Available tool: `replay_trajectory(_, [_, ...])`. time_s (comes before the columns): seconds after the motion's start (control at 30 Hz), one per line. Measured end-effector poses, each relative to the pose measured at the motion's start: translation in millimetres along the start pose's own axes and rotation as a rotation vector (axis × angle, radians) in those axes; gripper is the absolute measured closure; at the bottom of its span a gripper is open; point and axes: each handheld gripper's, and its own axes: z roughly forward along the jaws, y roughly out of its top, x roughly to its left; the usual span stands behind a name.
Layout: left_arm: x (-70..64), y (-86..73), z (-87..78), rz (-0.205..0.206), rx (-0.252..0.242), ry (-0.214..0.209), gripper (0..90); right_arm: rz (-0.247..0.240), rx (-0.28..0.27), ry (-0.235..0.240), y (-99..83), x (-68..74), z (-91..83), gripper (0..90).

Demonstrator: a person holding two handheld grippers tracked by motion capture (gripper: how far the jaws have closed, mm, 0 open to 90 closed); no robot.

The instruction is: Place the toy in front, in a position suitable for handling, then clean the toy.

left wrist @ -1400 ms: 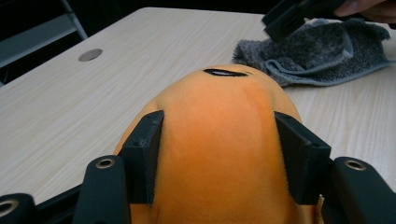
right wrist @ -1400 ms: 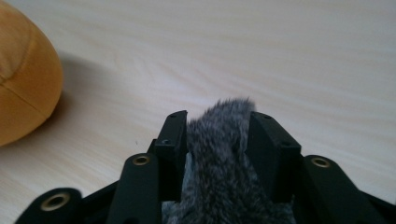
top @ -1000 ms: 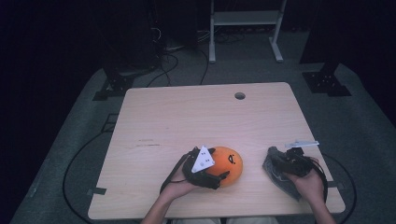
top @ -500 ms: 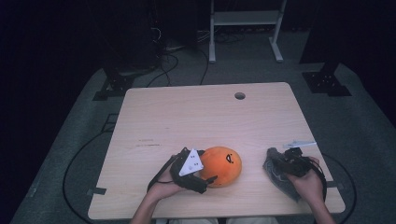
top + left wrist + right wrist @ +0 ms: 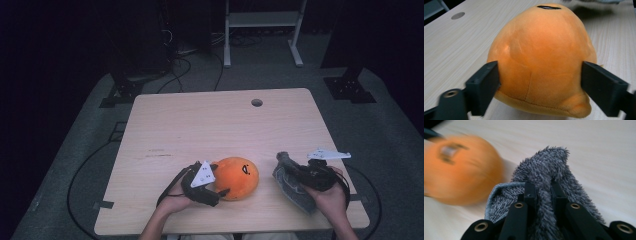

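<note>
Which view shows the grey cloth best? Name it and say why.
The right gripper view: the cloth sits close and sharp, a fold pinched in the right claw. The high view shows it small and dim by the hand. The left gripper view gives just a blur at the top edge.

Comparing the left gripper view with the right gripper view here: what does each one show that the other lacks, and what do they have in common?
Left gripper view: the left gripper with its two black jaws spread wide on either side of the orange plush toy, and a round hole in the tabletop. Right gripper view: the right gripper with its jaws pinched on a fold of the grey fuzzy cloth. Shared: the orange plush toy, sharp and close in the first, blurred at the left in the second, and the light wooden table.
</note>
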Motion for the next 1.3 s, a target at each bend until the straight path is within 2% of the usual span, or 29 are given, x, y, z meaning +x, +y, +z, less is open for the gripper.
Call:
replay_trajectory(0.03, [0.5, -0.4, 0.9, -0.003, 0.013, 0.006, 20.3, -0.010, -0.015, 0.019, 3.4, 5.6, -2.2, 78.2])
replay_trajectory(0.07, [0.5, -0.4, 0.9, -0.003, 0.013, 0.006, 20.8, -0.010, -0.015, 0.019, 3.4, 5.6, -2.2, 78.2])
replay_trajectory(0.1, [1.0, -1.2, 2.2, -0.008, 0.014, 0.012, 21.4, -0.040, -0.031, 0.034, 8.2, 16.8, -2.4, 78.1])
replay_trajectory(0.13, [1.0, -1.2, 2.2, -0.008, 0.014, 0.012, 21.9, -0.040, -0.031, 0.034, 8.2, 16.8, -2.4, 78.1])
replay_trajectory(0.17, [1.1, -1.5, 2.5, -0.011, 0.012, 0.013, 22.2, -0.071, -0.036, 0.052, 11.9, 27.6, -0.1, 78.1])
replay_trajectory(0.2, [1.2, -1.8, 2.6, -0.013, 0.010, 0.013, 22.3, -0.089, -0.041, 0.056, 13.3, 32.7, 0.9, 78.1])
replay_trajectory(0.3, [2.2, -2.5, 3.2, -0.027, 0.005, 0.012, 22.3, -0.124, -0.063, 0.087, 17.1, 47.1, 1.6, 78.1])
replay_trajectory(0.37, [2.1, -2.5, 3.4, -0.019, 0.002, 0.013, 21.8, -0.151, -0.067, 0.106, 17.8, 57.5, 2.3, 78.1])
replay_trajectory(0.4, [2.1, -2.5, 3.4, -0.019, 0.002, 0.013, 21.5, -0.151, -0.067, 0.106, 17.8, 57.5, 2.3, 78.1])
replay_trajectory(0.43, [1.4, -2.2, 4.1, -0.022, -0.001, 0.017, 21.2, -0.182, -0.059, 0.131, 15.7, 68.4, 6.3, 78.0])
replay_trajectory(0.47, [1.4, -2.2, 4.1, -0.022, -0.001, 0.017, 21.2, -0.182, -0.059, 0.131, 15.7, 68.4, 6.3, 78.0])
replay_trajectory(0.5, [0.2, -1.9, 5.2, -0.023, -0.006, 0.018, 21.3, -0.209, -0.049, 0.150, 14.2, 79.2, 13.4, 77.9])
replay_trajectory(0.53, [0.2, -1.9, 5.2, -0.023, -0.006, 0.018, 21.3, -0.209, -0.049, 0.150, 14.2, 79.2, 13.4, 77.9])
replay_trajectory(0.57, [-0.4, -1.8, 5.8, -0.021, -0.006, 0.019, 21.5, -0.236, -0.030, 0.163, 12.2, 89.1, 24.0, 77.7])
replay_trajectory(0.63, [0.1, -2.2, 6.1, -0.021, -0.002, 0.020, 22.1, -0.276, -0.010, 0.148, 8.9, 95.3, 35.6, 77.2])
replay_trajectory(0.7, [1.3, -3.0, 7.3, -0.038, -0.016, 0.013, 22.3, -0.303, -0.023, 0.115, 5.1, 95.5, 40.8, 77.0])
replay_trajectory(0.83, [3.9, -3.0, 8.6, -0.045, -0.033, 0.003, 22.4, -0.262, -0.030, 0.115, 0.8, 82.2, 42.2, 76.9])
replay_trajectory(1.0, [4.5, -3.7, 8.9, -0.052, -0.039, 0.004, 22.0, -0.213, -0.017, 0.085, -4.1, 65.2, 39.5, 76.9])
replay_trajectory(1.1, [2.9, -2.3, 10.4, -0.044, -0.033, 0.016, 21.2, -0.216, -0.008, 0.061, -5.1, 62.7, 37.8, 76.9])
replay_trajectory(1.2, [2.1, -1.6, 12.4, -0.043, -0.019, 0.028, 19.7, -0.208, -0.015, 0.070, -4.5, 65.7, 35.6, 76.6])
replay_trajectory(1.23, [2.3, -3.1, 15.5, -0.058, -0.042, 0.028, 19.6, -0.160, -0.041, 0.173, -2.3, 72.4, 33.0, 76.3])
replay_trajectory(1.27, [2.3, -3.1, 15.5, -0.058, -0.042, 0.028, 19.5, -0.160, -0.041, 0.173, -2.3, 72.4, 33.0, 76.3])
replay_trajectory(1.3, [2.0, -3.3, 18.0, -0.059, -0.052, 0.033, 19.5, -0.177, -0.049, 0.253, -0.3, 83.9, 35.0, 76.1])
